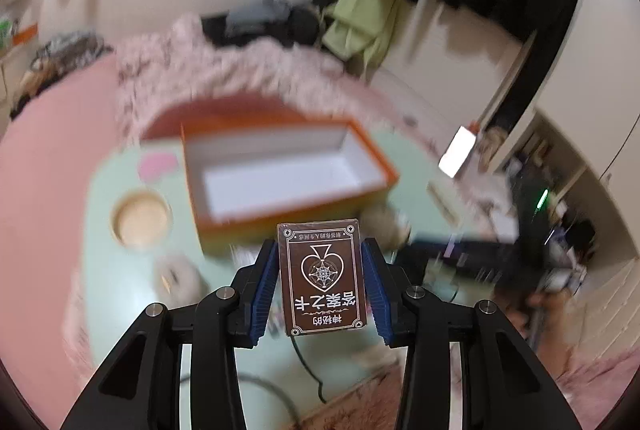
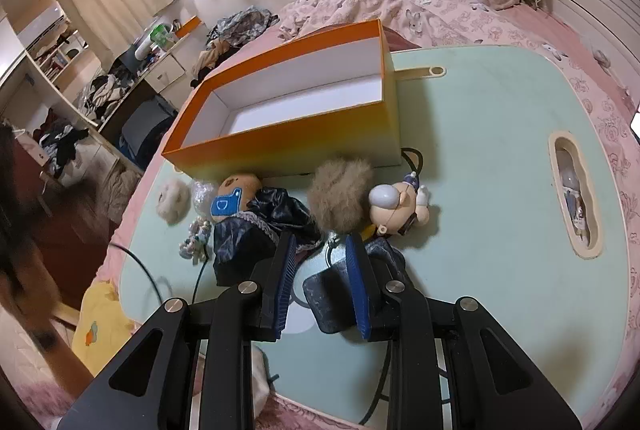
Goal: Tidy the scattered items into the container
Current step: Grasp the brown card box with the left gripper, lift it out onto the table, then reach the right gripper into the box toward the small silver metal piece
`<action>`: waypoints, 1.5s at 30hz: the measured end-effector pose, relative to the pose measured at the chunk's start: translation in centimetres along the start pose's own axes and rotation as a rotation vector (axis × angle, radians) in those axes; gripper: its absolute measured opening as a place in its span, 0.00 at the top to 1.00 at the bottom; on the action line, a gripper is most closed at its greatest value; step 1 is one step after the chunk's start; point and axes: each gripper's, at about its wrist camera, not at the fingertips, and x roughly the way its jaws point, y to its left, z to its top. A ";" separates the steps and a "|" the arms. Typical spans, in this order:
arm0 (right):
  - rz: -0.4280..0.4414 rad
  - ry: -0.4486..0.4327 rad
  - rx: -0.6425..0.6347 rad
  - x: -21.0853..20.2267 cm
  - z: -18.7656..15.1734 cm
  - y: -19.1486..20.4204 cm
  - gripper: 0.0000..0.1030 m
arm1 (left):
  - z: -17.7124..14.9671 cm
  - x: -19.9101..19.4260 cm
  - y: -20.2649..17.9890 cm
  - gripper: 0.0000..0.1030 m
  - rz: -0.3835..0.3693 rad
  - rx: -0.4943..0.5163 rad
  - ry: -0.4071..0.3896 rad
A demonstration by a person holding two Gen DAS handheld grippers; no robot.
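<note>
Left wrist view only: the left gripper point(image 1: 320, 266) clamps one brown card box point(image 1: 322, 276) between its blue pads, the pack upright with its printed face to the camera; everything beyond the fingers is motion-blurred.
Right wrist view only: the scattered items lie in sharp focus just ahead of the right gripper point(image 2: 320, 272), whose fingers are spread apart with nothing between them.
Container: one orange box point(image 2: 296, 145) with a white interior, open-topped and holding nothing visible; in the left view it sits straight ahead of the held pack point(image 1: 288, 173), in the right view beyond the fingertips.
Item count ahead of the right fingers: one brown fluffy ball point(image 2: 340, 197), one cream fluffy ball point(image 2: 173, 199) far to the left, one small figurine point(image 2: 400, 205) lying on its side just right of the brown ball, one doll in dark blue cloth point(image 2: 256, 222) ahead-left, one small beaded trinket point(image 2: 196, 236).
Under the right fingers: one dark pouch point(image 2: 332, 300), touching the inner side of the right pad.
Surface: one pale green table point(image 2: 480, 189) carries it all; a recessed slot point(image 2: 576, 193) far right of the fingers holds small things too unclear to name.
Cable: one black cable point(image 2: 140, 258) runs across the table's left edge.
</note>
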 end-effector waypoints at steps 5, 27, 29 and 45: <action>-0.023 -0.027 0.016 -1.0 0.8 -0.1 0.74 | -3.2 5.1 0.6 0.61 0.057 -0.033 0.089; -0.235 0.099 -0.143 4.9 12.3 7.1 0.74 | -6.7 4.4 -1.6 0.31 0.156 0.001 -0.220; -0.232 0.129 -0.119 6.3 12.1 6.9 0.74 | -6.9 3.9 -1.4 0.30 0.145 -0.006 -0.241; -0.253 0.201 -0.139 8.8 11.3 8.1 0.74 | -7.2 4.6 -0.1 0.28 0.104 -0.077 -0.228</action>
